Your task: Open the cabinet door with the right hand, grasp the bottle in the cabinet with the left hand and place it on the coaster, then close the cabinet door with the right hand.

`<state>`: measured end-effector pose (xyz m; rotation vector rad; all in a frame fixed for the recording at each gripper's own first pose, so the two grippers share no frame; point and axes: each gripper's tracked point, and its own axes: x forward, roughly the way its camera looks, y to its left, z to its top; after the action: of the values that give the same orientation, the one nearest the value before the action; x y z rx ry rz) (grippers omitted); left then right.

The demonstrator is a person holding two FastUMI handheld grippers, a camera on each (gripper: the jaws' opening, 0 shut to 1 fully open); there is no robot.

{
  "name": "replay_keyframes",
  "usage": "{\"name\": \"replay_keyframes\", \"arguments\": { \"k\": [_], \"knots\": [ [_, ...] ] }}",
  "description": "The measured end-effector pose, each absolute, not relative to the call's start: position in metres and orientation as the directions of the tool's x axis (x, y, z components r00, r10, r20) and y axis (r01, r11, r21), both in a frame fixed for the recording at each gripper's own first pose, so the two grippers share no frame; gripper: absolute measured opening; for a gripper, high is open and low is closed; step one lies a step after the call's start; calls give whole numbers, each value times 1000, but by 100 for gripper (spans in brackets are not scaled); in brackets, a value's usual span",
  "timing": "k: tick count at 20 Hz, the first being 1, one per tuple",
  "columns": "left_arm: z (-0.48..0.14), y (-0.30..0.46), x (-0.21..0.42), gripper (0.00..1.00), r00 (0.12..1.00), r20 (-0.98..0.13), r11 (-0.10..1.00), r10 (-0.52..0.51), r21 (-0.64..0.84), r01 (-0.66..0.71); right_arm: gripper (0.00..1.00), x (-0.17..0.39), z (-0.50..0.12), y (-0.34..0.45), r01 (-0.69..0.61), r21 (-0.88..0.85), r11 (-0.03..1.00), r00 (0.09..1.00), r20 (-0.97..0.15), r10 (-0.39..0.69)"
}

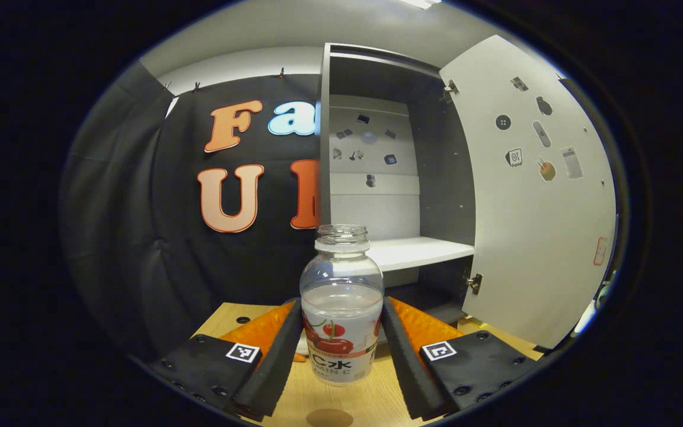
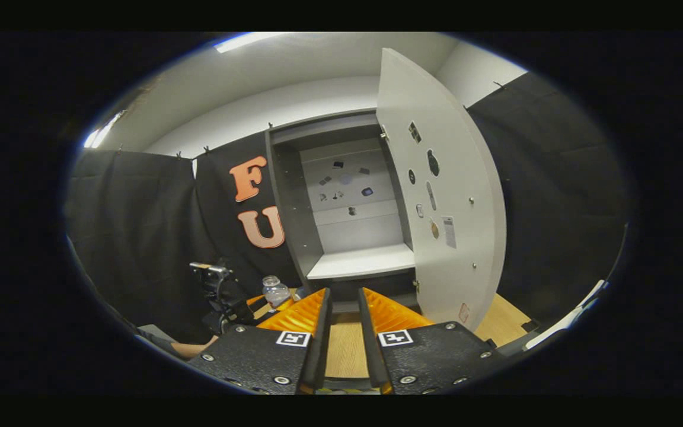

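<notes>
The clear, capless plastic bottle with a cherry label (image 1: pixel 340 308) stands upright between the left gripper (image 1: pixel 341 350) jaws, clamped on its sides, over the pale wooden surface (image 1: pixel 371 403). The grey cabinet door (image 1: pixel 531 196) stands open. The right gripper (image 2: pixel 344 332) jaws hang slightly apart, empty.

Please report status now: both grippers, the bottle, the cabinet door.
Left gripper jaws shut on bottle, out of cabinet, over table. Right gripper empty, jaws slightly apart. Cabinet door open. Nothing in the way.
</notes>
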<state>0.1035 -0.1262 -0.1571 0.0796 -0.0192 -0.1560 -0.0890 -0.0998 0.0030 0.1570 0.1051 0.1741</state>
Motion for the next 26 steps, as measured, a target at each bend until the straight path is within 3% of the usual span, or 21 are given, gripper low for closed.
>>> {"name": "replay_keyframes", "arguments": {
  "k": [9, 13, 14, 15, 26],
  "knots": [
    [-254, -101, 80, 84, 991, -74, 991, -112, 61, 117, 24, -89, -20, -89, -167, 137, 976, 969, -162, 188],
    [-293, -96, 79, 85, 987, -126, 993, -102, 41, 108, 28, -87, -32, -91, -153, 146, 977, 965, -193, 180],
    [-300, -95, 79, 85, 986, -132, 993, -101, 44, 108, 24, -87, -34, -90, -152, 149, 977, 963, -200, 181],
    [-307, -93, 79, 85, 986, -138, 993, -98, 52, 106, 28, -86, -38, -91, -149, 148, 978, 961, -211, 178],
    [-352, -83, 89, 85, 983, -173, 996, -69, 37, 77, 28, -73, -60, -81, -153, 112, 982, 940, -291, 180]
  ]
}}
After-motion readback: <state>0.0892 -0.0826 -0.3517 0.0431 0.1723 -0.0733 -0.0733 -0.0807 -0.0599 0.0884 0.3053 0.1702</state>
